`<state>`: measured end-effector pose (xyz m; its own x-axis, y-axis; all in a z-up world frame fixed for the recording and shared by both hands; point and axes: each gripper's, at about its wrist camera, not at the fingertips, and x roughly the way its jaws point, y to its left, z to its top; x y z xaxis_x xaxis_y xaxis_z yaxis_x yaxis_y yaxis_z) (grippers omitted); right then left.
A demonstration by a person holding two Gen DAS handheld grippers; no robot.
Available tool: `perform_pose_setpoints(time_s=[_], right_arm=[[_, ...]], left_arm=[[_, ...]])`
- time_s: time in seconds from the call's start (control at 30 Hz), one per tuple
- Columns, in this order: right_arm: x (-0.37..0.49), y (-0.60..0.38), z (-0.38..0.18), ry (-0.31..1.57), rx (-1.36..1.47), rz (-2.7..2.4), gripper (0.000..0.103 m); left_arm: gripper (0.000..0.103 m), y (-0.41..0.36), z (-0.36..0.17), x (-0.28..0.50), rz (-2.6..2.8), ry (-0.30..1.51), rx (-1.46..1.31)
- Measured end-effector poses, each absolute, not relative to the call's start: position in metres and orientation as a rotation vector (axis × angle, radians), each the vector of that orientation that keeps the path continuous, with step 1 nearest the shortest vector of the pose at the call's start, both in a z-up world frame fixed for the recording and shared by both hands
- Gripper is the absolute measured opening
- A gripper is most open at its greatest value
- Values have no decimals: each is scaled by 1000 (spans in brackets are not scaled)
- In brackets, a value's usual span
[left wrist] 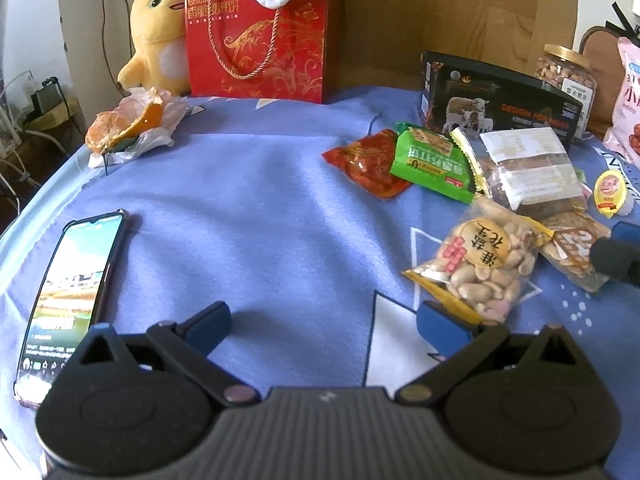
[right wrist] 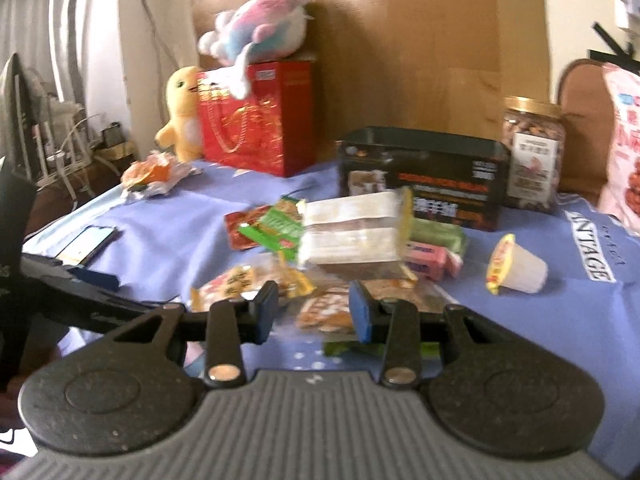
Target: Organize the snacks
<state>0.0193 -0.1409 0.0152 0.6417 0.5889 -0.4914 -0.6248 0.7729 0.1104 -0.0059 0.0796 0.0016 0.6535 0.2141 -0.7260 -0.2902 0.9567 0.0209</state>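
Snack packets lie in a loose pile on the blue cloth: a peanut bag point(left wrist: 482, 260), a red packet point(left wrist: 366, 162), a green packet point(left wrist: 430, 160), a clear bag with a white label point(left wrist: 528, 172) and a jelly cup point(left wrist: 610, 192). My left gripper point(left wrist: 324, 322) is open and empty, its right pad next to the peanut bag's corner. My right gripper point(right wrist: 314, 312) is open and empty, low over a small nut packet point(right wrist: 326, 310). The pile also shows in the right wrist view: labelled bag point(right wrist: 352, 232), pink packets point(right wrist: 430, 260), jelly cup point(right wrist: 516, 266).
A black box point(left wrist: 500, 100) and a nut jar point(left wrist: 566, 70) stand behind the pile, a pink bag point(left wrist: 628, 96) at the right. A red gift bag point(left wrist: 258, 36), a yellow plush point(left wrist: 158, 36) and orange peel point(left wrist: 128, 124) are at the back left. A phone point(left wrist: 68, 300) lies at the left.
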Motion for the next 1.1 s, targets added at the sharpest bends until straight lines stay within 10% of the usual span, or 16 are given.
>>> perform_pose_setpoints(time_s=[0.9,1.1], right_arm=[[36,-143,14,577,-41,699,43],[51,-137,19,614,-31,783,43]], left_arm=[[103,93,3,-12,245,767,-155],[85,116,11,-19,43,737,-364]])
